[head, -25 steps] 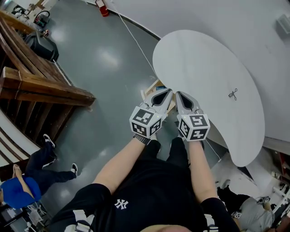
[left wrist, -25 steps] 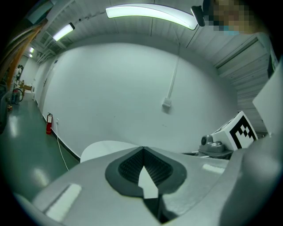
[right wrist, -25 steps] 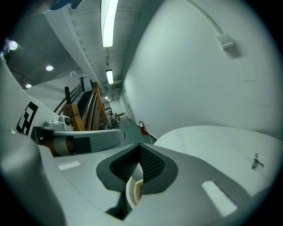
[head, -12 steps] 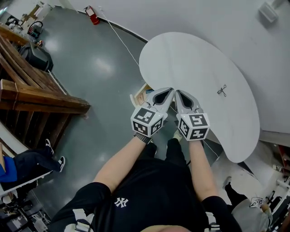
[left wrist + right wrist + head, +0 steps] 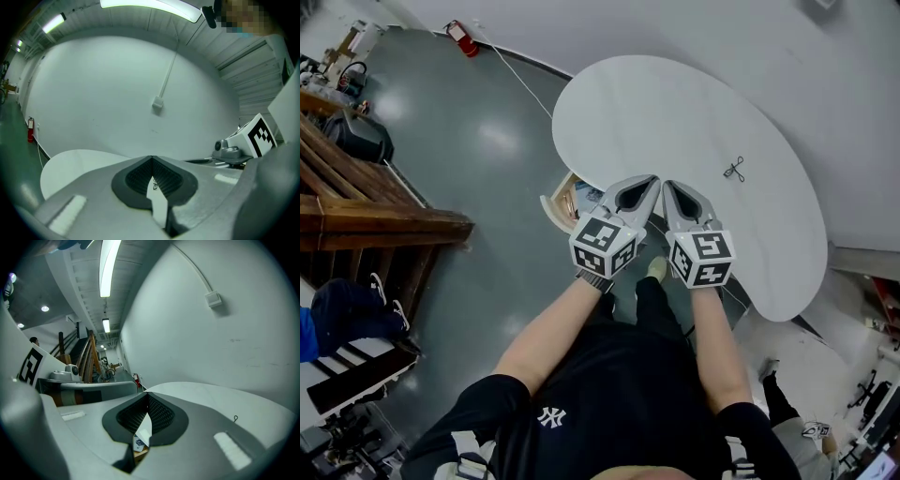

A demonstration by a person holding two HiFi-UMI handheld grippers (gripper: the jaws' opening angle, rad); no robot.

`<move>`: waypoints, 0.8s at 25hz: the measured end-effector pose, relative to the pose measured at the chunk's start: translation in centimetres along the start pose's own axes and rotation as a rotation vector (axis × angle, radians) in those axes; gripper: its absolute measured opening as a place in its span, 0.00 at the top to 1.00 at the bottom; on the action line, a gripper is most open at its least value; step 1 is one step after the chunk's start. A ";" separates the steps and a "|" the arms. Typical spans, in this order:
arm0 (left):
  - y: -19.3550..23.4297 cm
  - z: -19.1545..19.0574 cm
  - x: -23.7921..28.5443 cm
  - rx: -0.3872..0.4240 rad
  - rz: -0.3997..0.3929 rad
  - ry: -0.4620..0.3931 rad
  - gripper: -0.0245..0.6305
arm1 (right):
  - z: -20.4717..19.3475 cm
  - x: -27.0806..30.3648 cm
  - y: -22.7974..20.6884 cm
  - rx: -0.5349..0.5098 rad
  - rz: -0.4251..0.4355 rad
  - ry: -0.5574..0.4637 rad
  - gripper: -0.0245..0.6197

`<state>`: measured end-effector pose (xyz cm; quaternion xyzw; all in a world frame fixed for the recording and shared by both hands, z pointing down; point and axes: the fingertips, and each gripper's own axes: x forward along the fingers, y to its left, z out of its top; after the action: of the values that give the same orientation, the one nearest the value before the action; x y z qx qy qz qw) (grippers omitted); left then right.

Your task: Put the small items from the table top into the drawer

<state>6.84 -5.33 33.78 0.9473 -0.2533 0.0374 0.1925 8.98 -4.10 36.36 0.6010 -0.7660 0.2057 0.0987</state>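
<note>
On the white rounded surface (image 5: 675, 112) lies one small dark wiry metal item (image 5: 733, 170), too small to identify, alone on the bare top towards the wall side. It sits ahead of and to the right of the right tool (image 5: 666, 184), well apart from it, and farther still from the left tool (image 5: 653, 178). The two tools hang side by side over the surface's near edge. Each has its jaws pressed together at the tips, with nothing between them.

The likeliest trouble is the pick itself. The item looks thin and low on a smooth top, so wide pads coming down on it could skate it away or close above it. Neither tool can take it until its jaws part.

The open wooden drawer (image 5: 565, 199) juts out below the surface's left edge, on the opposite side from the item. A weak pinch could therefore let the item slip during the carry across, dropping it onto the grey floor (image 5: 478, 141). The drawer also stands close to the person's legs, where a careless step might knock it.
</note>
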 end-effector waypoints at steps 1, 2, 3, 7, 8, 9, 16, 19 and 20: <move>-0.4 -0.1 0.5 -0.001 -0.006 0.004 0.96 | -0.1 -0.4 -0.6 0.001 -0.006 0.002 0.92; -0.8 -0.3 1.0 -0.001 -0.012 0.008 0.96 | -0.1 -0.7 -1.2 0.001 -0.012 0.005 0.92; -1.2 -0.4 1.7 -0.002 -0.018 0.014 0.96 | -0.2 -1.1 -1.8 0.002 -0.019 0.008 0.92; -2.7 -1.6 4.4 -0.001 -0.043 0.036 0.96 | -1.0 -2.0 -4.9 0.019 -0.052 0.021 0.92; -3.1 -1.9 5.1 -0.001 -0.051 0.040 0.96 | -1.2 -2.2 -5.7 0.023 -0.060 0.024 0.92; -3.5 -2.2 5.8 0.000 -0.058 0.044 0.96 | -1.4 -2.4 -6.4 0.028 -0.068 0.026 0.92; -5.6 -4.4 10.5 0.000 -0.094 0.081 0.96 | -3.3 -3.2 -11.7 0.064 -0.107 0.053 0.90; -6.1 -5.5 12.2 0.002 -0.099 0.100 0.96 | -4.1 -3.3 -13.8 0.081 -0.124 0.068 0.90; -6.2 -5.8 12.8 0.002 -0.100 0.105 0.96 | -4.4 -3.3 -14.5 0.087 -0.130 0.073 0.90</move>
<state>21.15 -4.15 39.15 0.9557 -0.1950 0.0776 0.2062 23.34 -2.12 41.82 0.6454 -0.7115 0.2535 0.1136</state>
